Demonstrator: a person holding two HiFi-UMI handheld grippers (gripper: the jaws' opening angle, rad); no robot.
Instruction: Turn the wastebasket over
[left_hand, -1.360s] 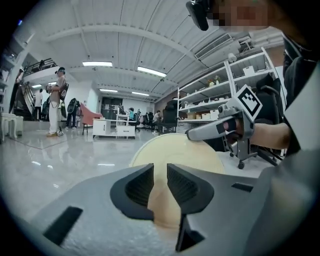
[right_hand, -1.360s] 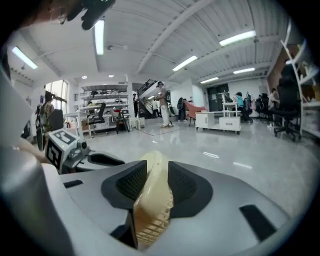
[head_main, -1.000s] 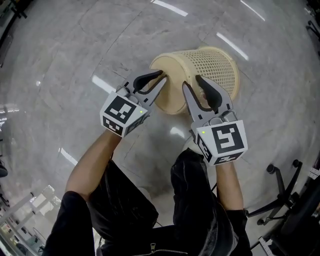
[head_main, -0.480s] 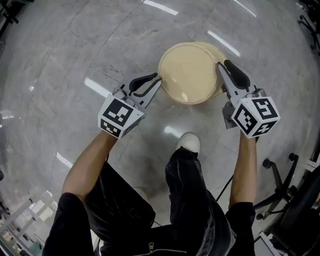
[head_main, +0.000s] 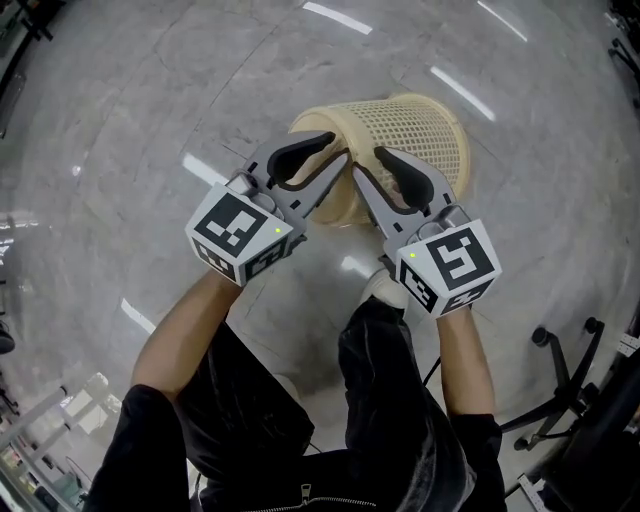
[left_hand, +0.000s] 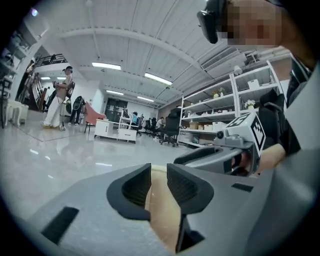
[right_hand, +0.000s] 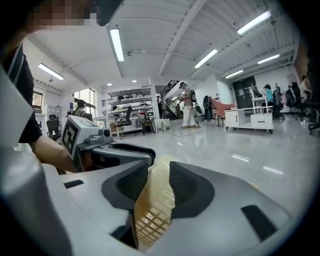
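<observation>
Wastebasket wall fills the gap in both pairs of jaws. The left gripper is clamped on the smooth, solid cream edge where the round bottom meets the wall, with ribbed black pads on either side of it. The right gripper is clamped just to the right, on the wall's plastic lattice of small square holes. Both pairs of jaws have just been opening slightly, with the basket between them and the pads on it.

Each gripper is grey with black inner pads and carries a white cube of black square markers at its back. Their tips nearly meet at the basket's near edge.

The head view alone shows the whole basket. It is a tapered round tub tipped onto its side, with the solid bottom facing near and left and the mouth pointing far and right. Whether it touches the floor cannot be told. That floor is polished grey stone with pale veins and streaks of reflected light. A white shoe is on the near side of the basket, and a wheeled chair base stands at the right.

Only the gripper views show the pads' ribbing and the room. The left gripper view has metal shelves holding boxes on the right and a low white cabinet far off. The right gripper view has people standing far away under ceiling strip lights. Each gripper view shows the other gripper close beside it.
</observation>
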